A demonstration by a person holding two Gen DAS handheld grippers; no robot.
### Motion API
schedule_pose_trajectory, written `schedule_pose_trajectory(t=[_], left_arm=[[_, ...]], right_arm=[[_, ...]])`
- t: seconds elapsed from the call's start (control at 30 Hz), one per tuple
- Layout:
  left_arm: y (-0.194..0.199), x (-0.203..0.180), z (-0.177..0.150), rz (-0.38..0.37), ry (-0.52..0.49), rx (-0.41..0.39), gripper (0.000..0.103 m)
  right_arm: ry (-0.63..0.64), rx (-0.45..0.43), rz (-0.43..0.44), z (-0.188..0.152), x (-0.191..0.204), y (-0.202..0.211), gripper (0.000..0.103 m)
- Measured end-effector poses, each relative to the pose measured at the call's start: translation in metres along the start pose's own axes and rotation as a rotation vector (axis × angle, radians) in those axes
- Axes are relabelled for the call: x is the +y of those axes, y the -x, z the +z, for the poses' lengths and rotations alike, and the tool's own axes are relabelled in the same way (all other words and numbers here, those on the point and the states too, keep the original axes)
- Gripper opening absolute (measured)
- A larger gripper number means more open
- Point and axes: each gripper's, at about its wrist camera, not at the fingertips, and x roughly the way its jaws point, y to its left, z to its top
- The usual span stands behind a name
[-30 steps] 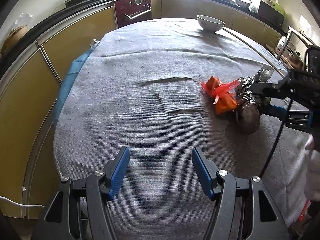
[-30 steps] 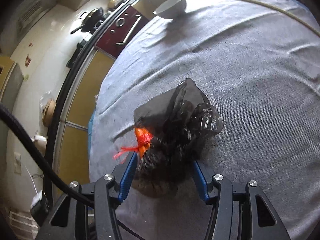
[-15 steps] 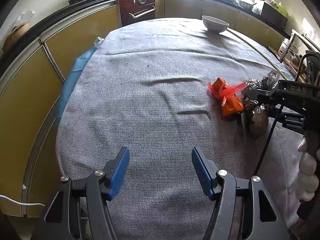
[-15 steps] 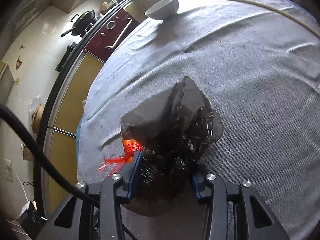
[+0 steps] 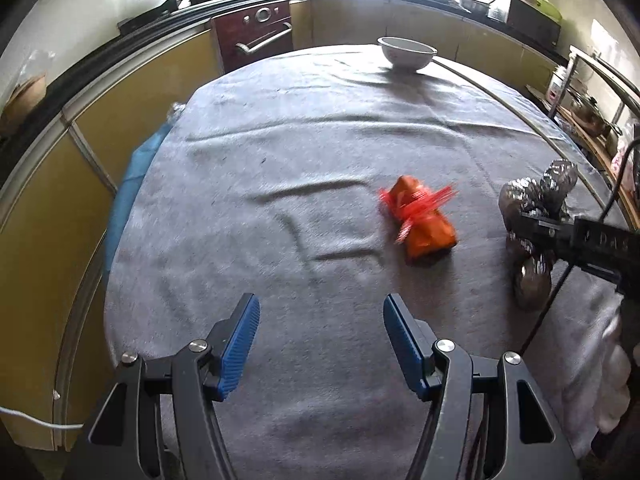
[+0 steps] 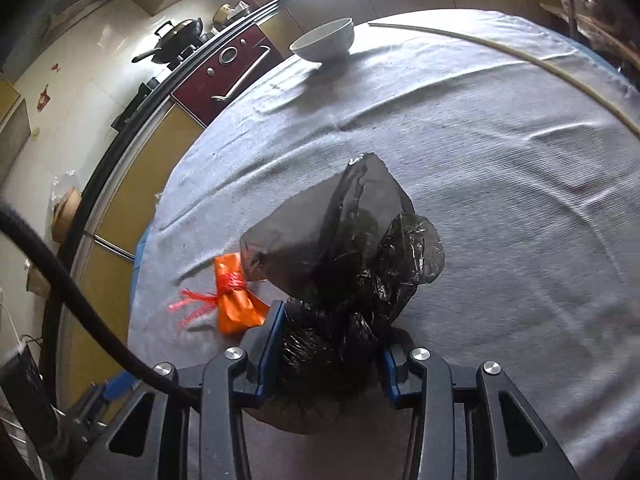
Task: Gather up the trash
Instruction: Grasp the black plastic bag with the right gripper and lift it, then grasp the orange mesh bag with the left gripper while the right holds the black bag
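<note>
A crumpled black plastic bag sits between the blue pads of my right gripper, which is shut on its lower part. In the left wrist view the same bag shows at the right edge, held by the right gripper's black fingers. An orange packet tied with red netting lies alone on the grey tablecloth, just left of the bag. My left gripper hangs open over bare cloth, nearer than the packet, with nothing between its pads.
A white bowl stands at the table's far edge. Yellow cabinets and a dark red oven line the wall behind. A white-gloved hand holds the right tool at the right edge. A black cable crosses the right wrist view.
My right gripper has shut on the black bag and pulled it rightward, away from the orange packet, which now lies free. The left gripper has drawn back a little, still open.
</note>
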Motion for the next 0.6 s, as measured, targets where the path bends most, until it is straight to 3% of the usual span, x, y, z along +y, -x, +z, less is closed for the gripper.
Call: schedule_pose_trajectory(t=[0.23,0.43,0.6], left_arm=[[-0.015,-0.027,0.027,-0.087,-0.04,0.037,0.065],[-0.038,-0.03,0.054,-0.193,0.01,0.117,0.066],[-0.052,-0.043,0.065,-0.201,0.009,0.149,0.066]], right_arm=[[0.012,0.007,-0.013,-0.007,-0.013,0.012,0.044],[-0.027,0.034,0.025,-0.016,-0.027,0.014,0.044],[-0.036,0.037,0.045,-0.022,-0.033,0.017,0.044]])
